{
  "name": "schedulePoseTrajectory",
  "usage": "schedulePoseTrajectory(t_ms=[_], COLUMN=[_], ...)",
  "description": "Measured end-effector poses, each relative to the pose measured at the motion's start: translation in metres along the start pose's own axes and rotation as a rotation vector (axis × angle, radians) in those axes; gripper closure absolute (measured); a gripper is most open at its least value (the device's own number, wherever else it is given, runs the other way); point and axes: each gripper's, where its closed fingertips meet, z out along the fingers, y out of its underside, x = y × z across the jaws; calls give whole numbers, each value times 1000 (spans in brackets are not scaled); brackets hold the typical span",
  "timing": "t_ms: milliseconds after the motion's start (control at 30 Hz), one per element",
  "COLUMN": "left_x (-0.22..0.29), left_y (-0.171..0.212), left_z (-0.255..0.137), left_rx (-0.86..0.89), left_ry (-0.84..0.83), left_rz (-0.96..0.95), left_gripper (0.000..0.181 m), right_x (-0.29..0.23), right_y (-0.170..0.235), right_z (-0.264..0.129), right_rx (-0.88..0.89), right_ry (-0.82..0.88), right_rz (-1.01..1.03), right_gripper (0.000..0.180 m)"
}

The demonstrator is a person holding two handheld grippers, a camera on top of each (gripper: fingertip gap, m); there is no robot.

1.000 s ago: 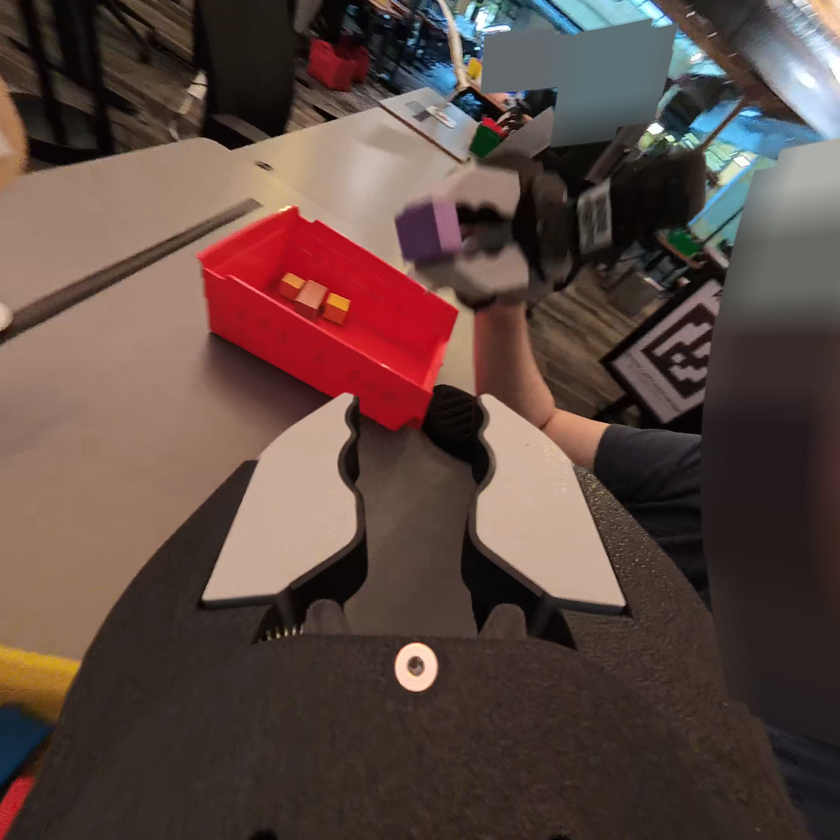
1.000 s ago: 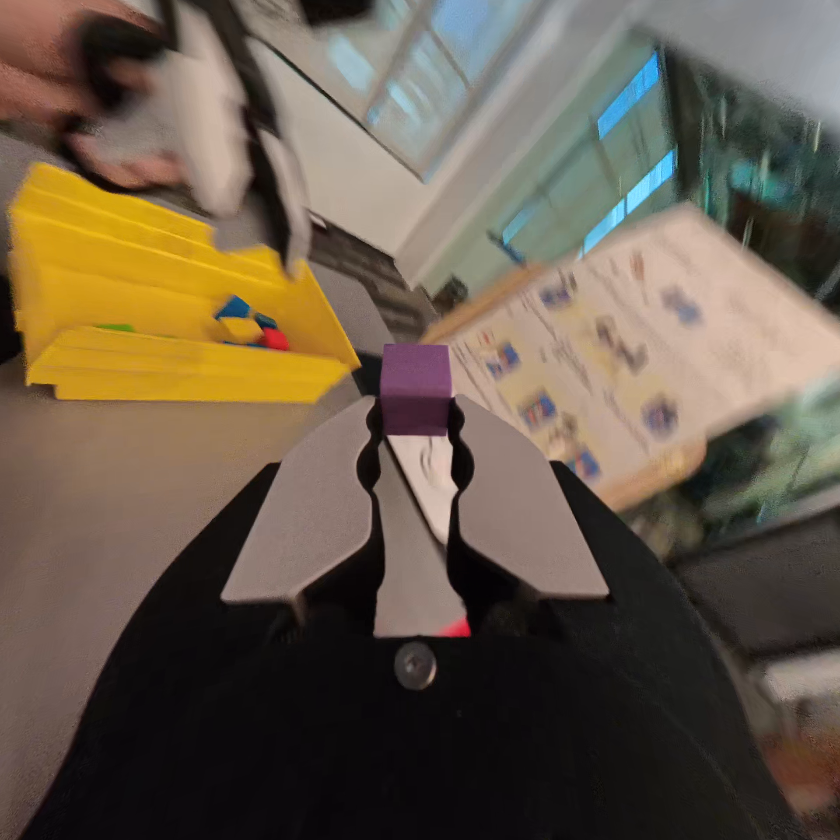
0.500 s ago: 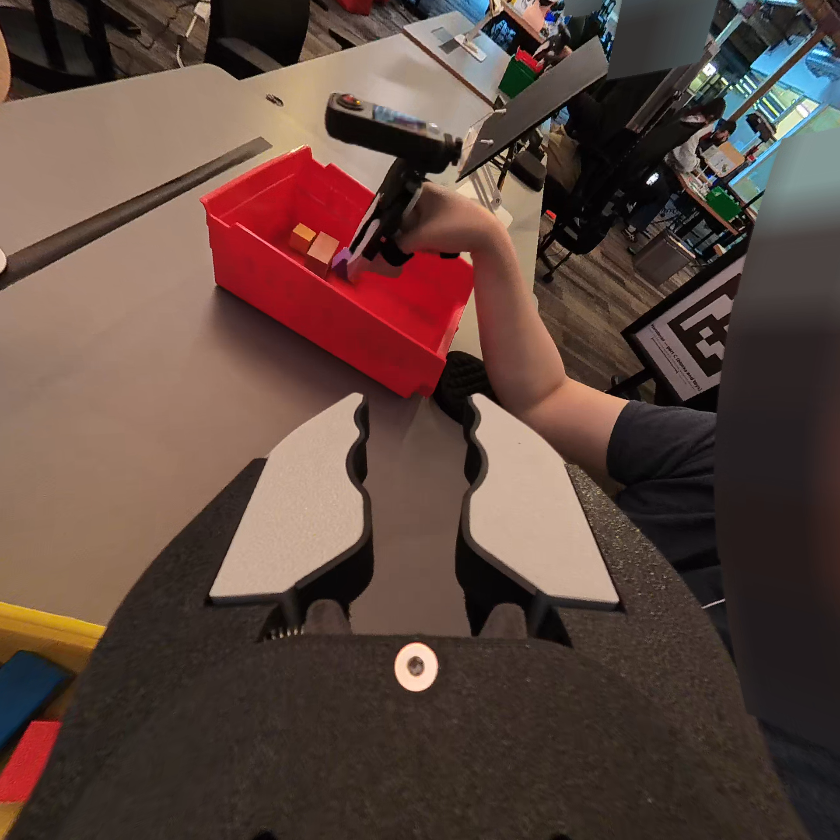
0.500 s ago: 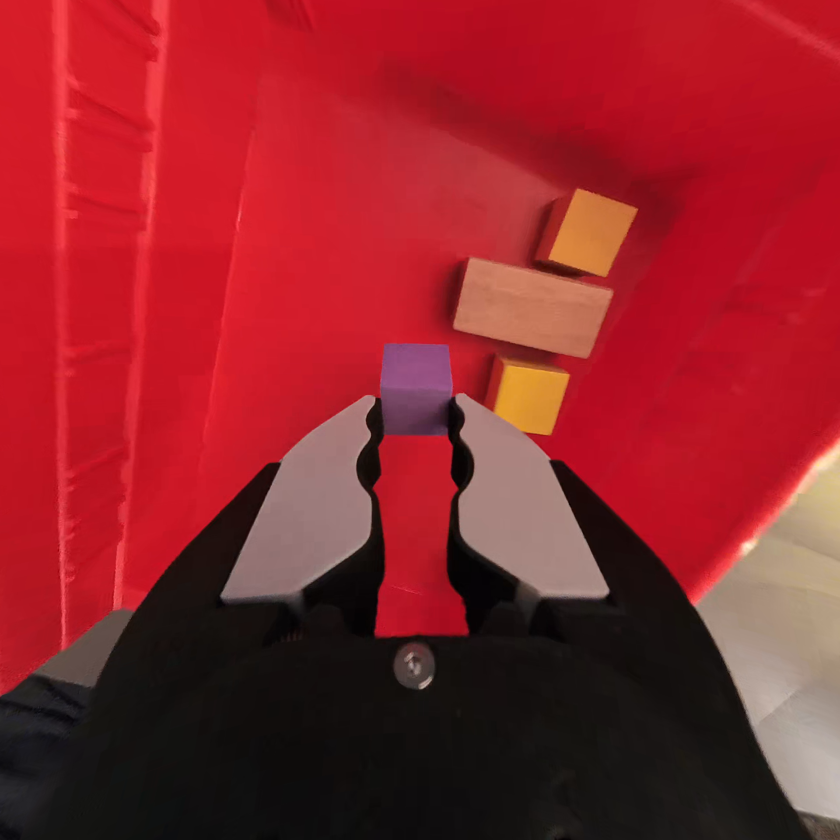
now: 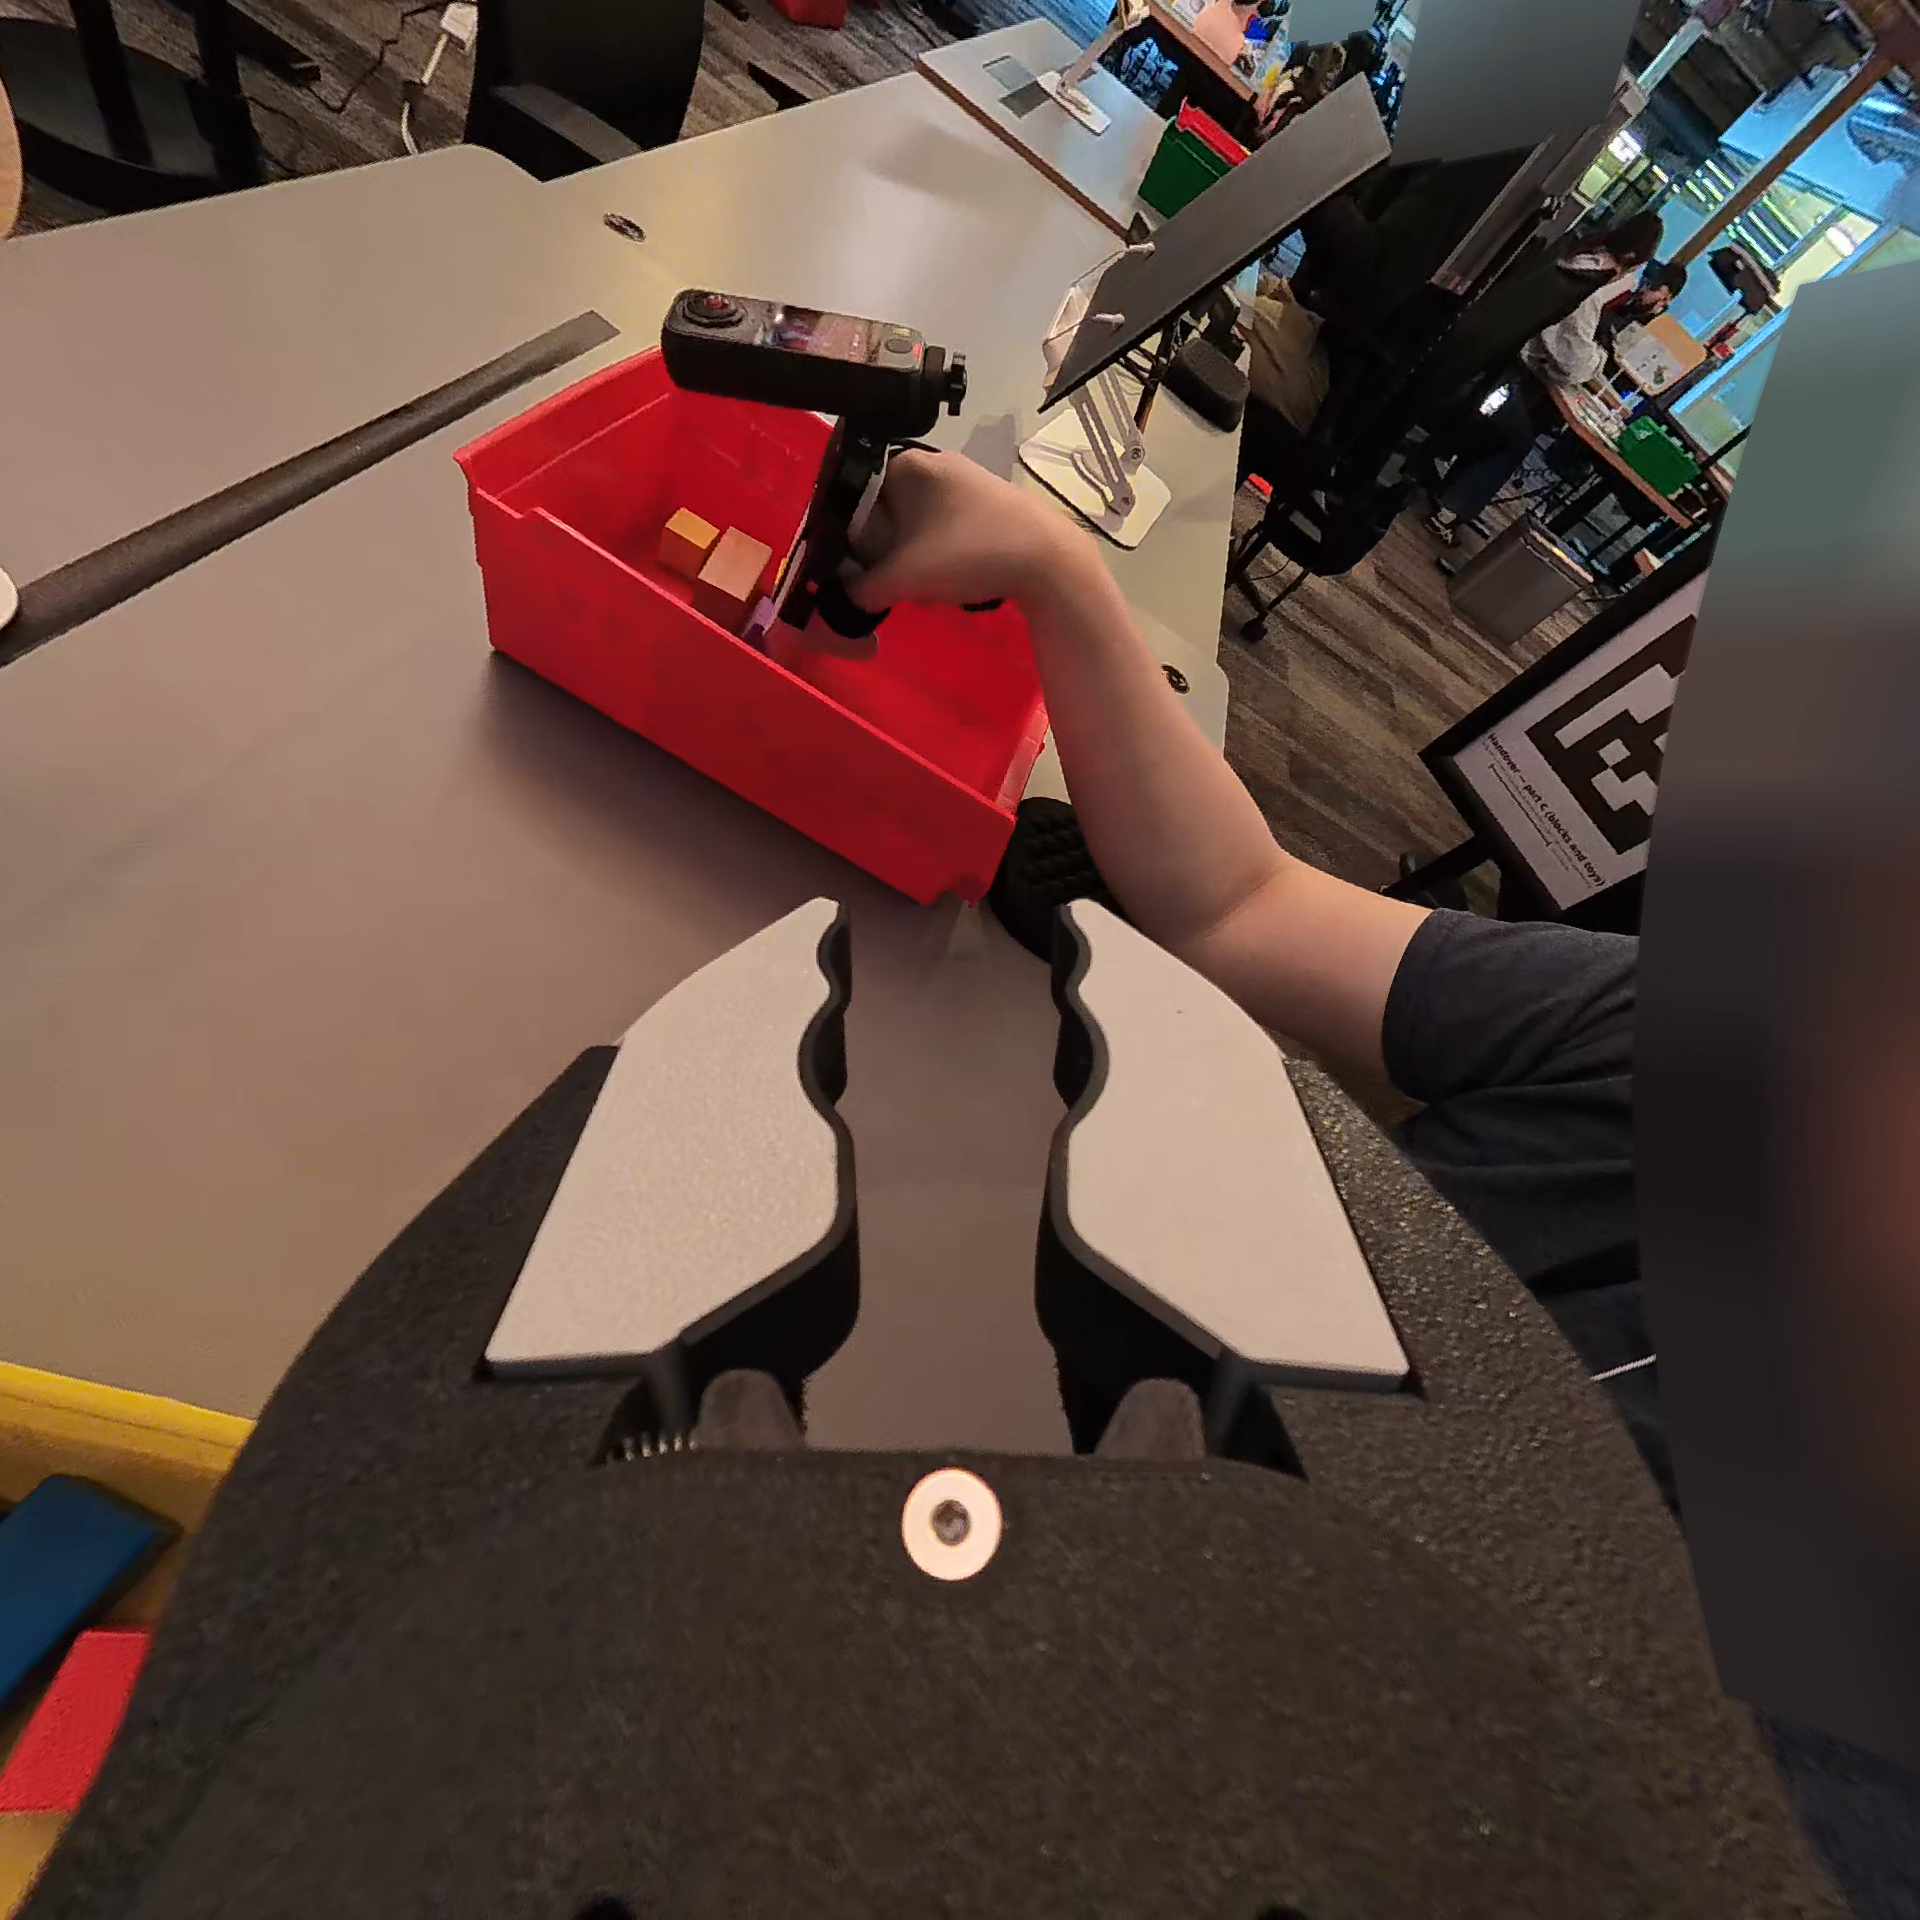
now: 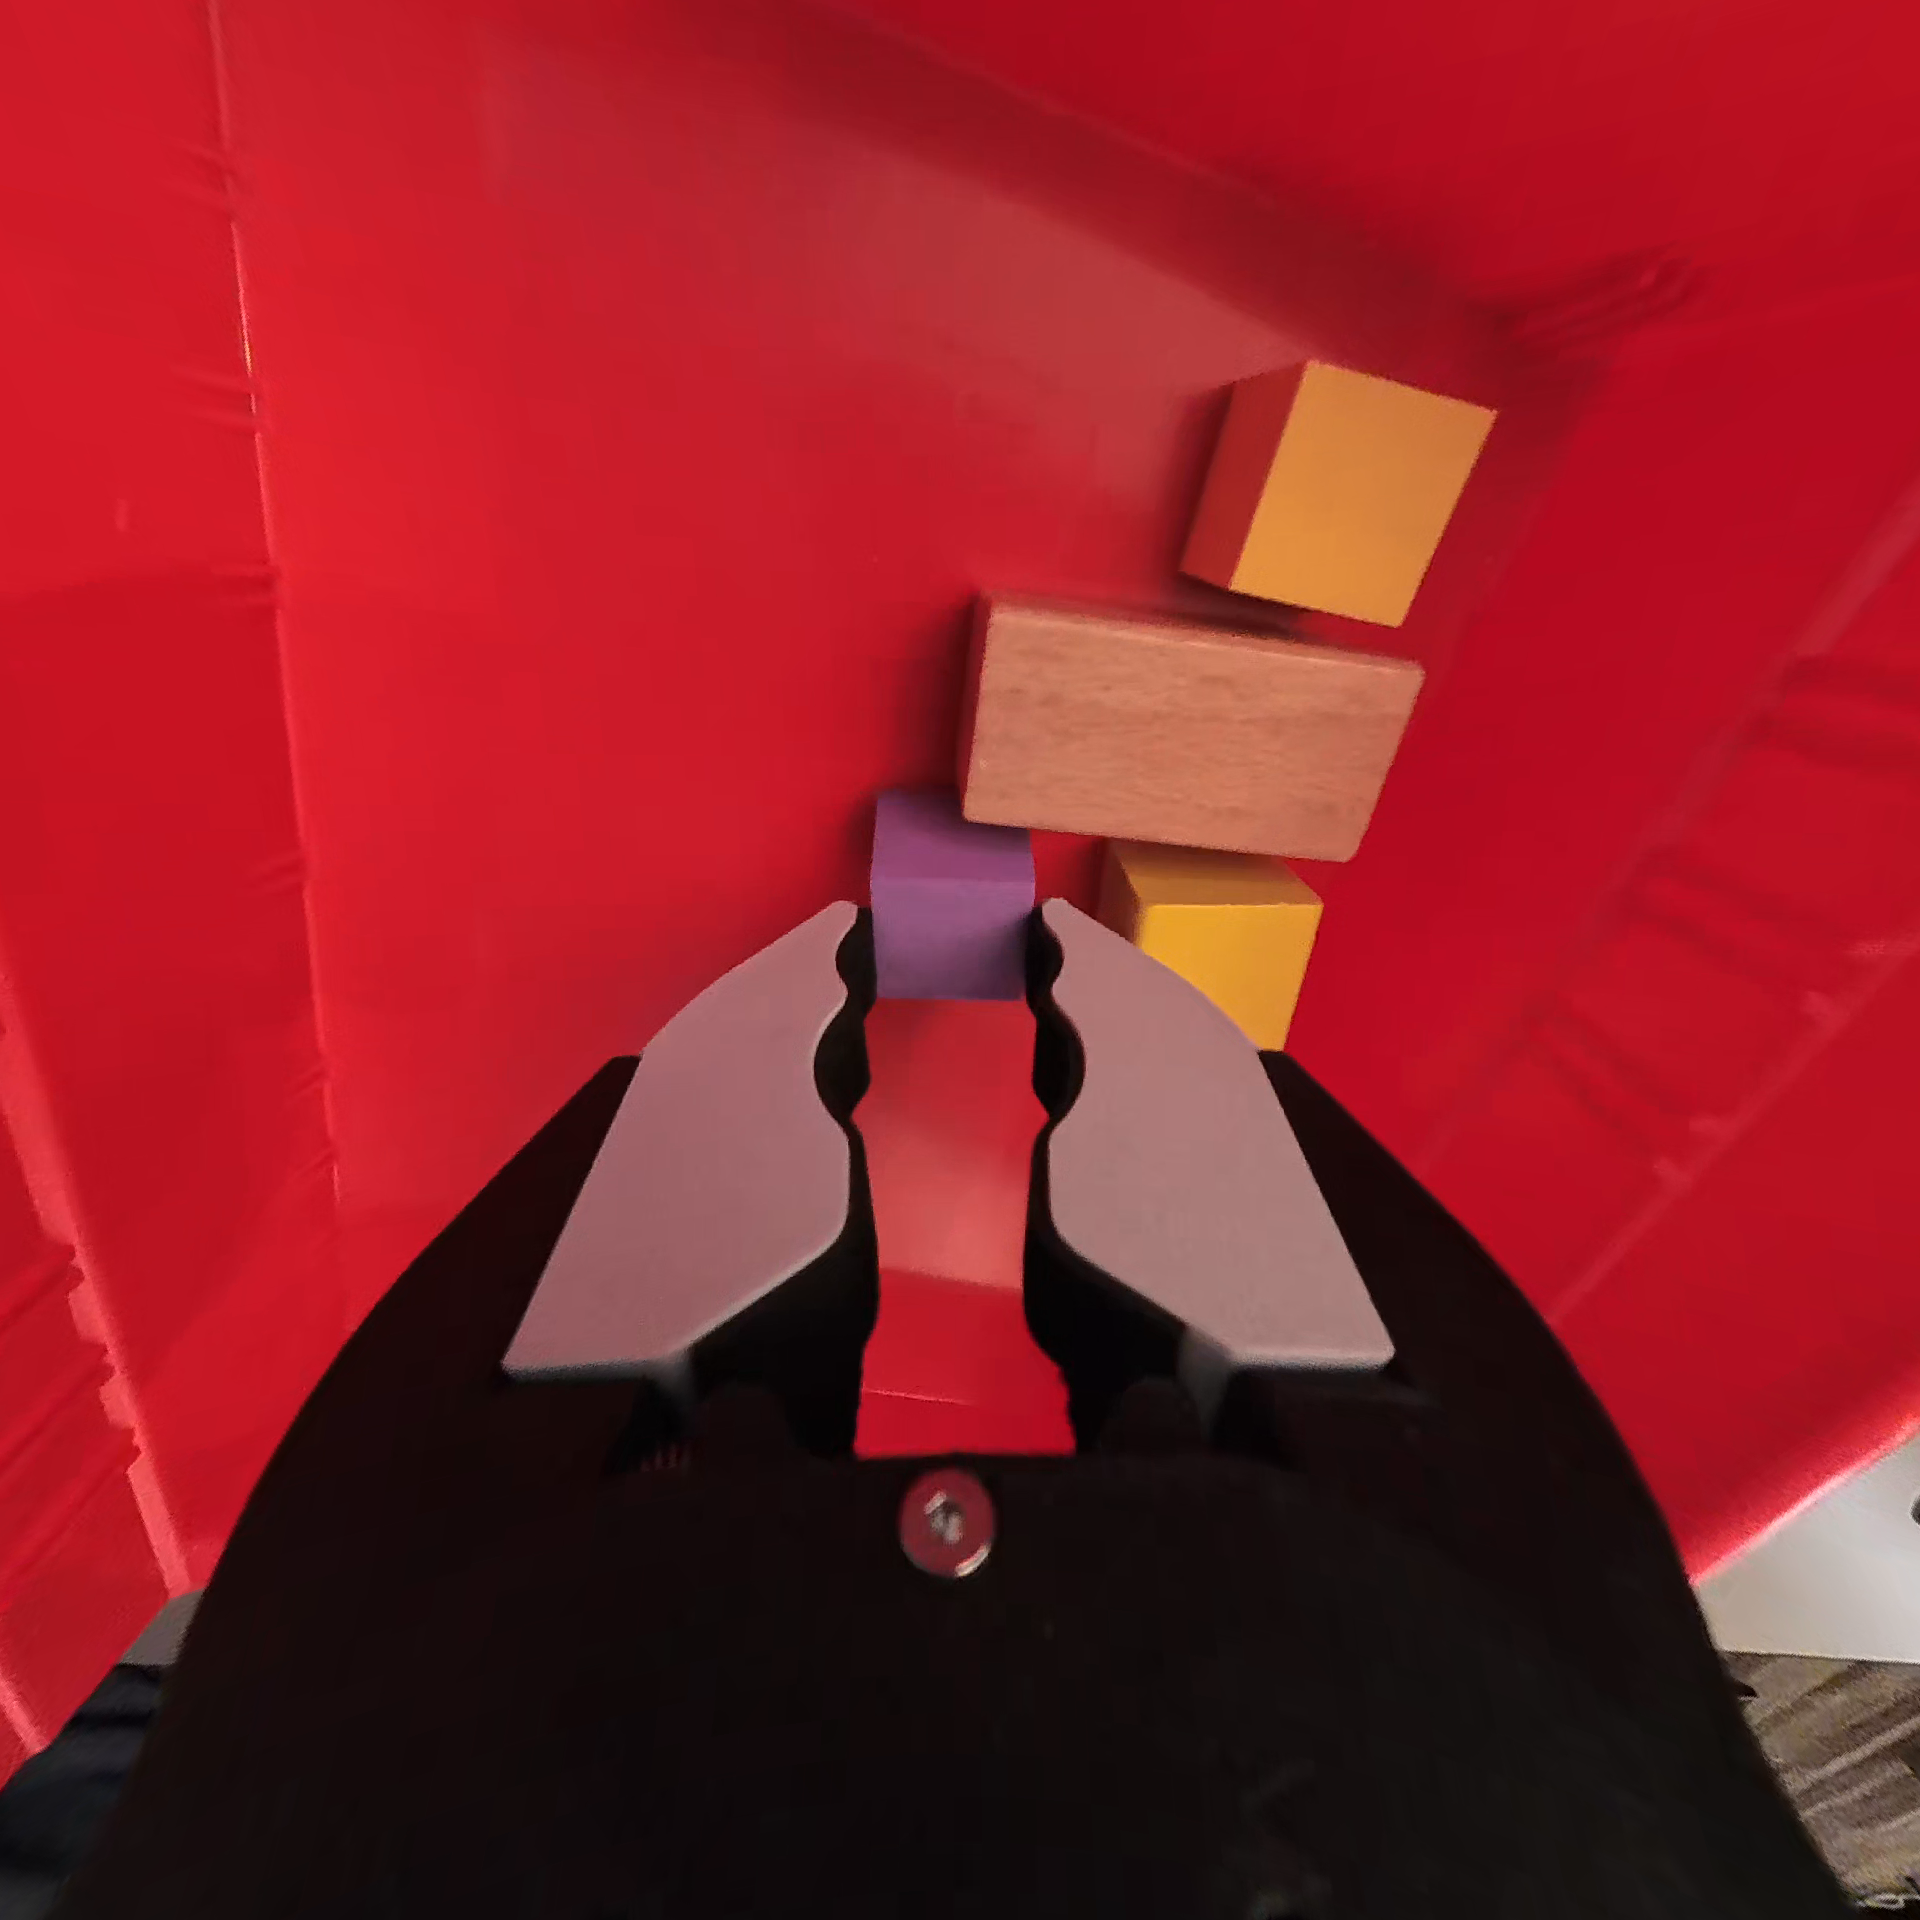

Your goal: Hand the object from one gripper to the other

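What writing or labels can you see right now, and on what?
Framed marker board: small print along its edge; legible, but I don't transcribe it.
Camera screen above the red bin: too small to read.
Purple cube, other blocks: no writing.

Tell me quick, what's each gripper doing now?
Left gripper: open, empty, above the grey table.
Right gripper: shut on the small purple cube, inside the red plastic bin.

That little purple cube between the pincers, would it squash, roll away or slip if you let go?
The purple cube keeps sharp, square edges between the right gripper's fingers, so it is probably stiff. Flat faces suggest it would sit, not roll. Its matte surface looks fairly grippy, though only the tips hold it.
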Motion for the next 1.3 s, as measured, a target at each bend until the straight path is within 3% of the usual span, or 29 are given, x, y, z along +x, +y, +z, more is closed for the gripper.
schedulePoseTrajectory(t_ms=[200,367,467,567,800,933,1033,1200,1300], left_x=[2,-8,-37,-90,-192,-217,-235,-244,-249], left_y=[-2,-9,-4,17,100,128,142,153,164], left_z=[-7,-36,-68,-108,-161,-146,-143,-119,-118], left_rx=[16,76,84,32,-306,-533,-660,-701,-745], left_ry=[-4,-93,-247,-514,-906,-891,-933,-849,-828], left_rz=[10,52,93,60,-186,25,146,217,188], left_gripper=[145,146,145,145,143,144,135,146,134], right_x=[-5,-12,-14,-17,-26,-31,-29,-25,-23], right_y=[-2,-8,-11,-16,-13,-13,-13,-12,-11], right_z=[-7,-36,-65,-99,-150,-155,-150,-143,-142], right_rx=[22,132,239,377,569,591,568,536,529], right_ry=[-33,-58,-52,-46,-5,-17,-8,-4,-3], right_rz=[-17,-46,-68,-84,-151,-170,-172,-175,-176], right_gripper=[146,145,145,146,146,146,146,146,146])
